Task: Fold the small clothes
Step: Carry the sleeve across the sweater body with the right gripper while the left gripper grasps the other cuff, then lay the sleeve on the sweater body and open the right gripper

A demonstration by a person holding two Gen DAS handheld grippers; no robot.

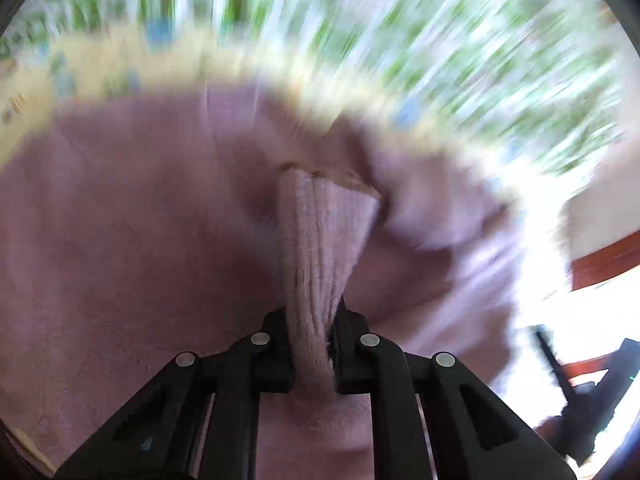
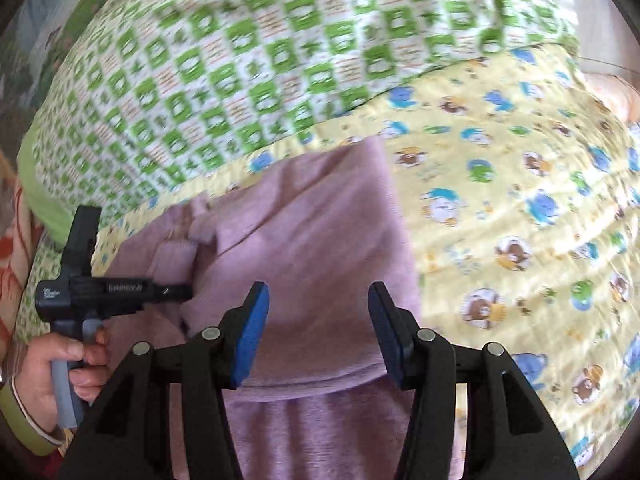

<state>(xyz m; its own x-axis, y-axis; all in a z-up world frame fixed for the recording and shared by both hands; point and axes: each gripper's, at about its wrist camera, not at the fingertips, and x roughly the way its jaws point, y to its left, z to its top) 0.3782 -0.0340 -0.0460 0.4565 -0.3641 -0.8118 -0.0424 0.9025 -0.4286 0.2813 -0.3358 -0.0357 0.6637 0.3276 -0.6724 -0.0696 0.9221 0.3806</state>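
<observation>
Soft bedding fills both views: a yellow sheet printed with small blue and brown cartoon animals lies under the work, and a green-and-white checked quilt with frog-like figures is bunched across the far side, its edge overlapping the sheet.

On the sheet lies the mauve knit garment, a fleecy, fuzzy piece spread mostly flat, with a ribbed cuff or hem. In the right wrist view it reaches from the near edge up toward the quilt, its right border running straight along the yellow print.

At the garment's left side, the left claw, a black tool held by a person's hand around a grey grip, points in toward the fabric. Its own view is heavily smeared, yet the near part is sharp: the left claw is clamped tight on a ribbed strip of the mauve garment, which stands up between the black fingers and pulls the cloth beyond into a raised fold.

The right claw hangs over the near part of the garment with its blue-padded fingers standing apart and nothing between them, only mauve fleece showing below the gap. Whether the pads touch the cloth I cannot tell.
</observation>
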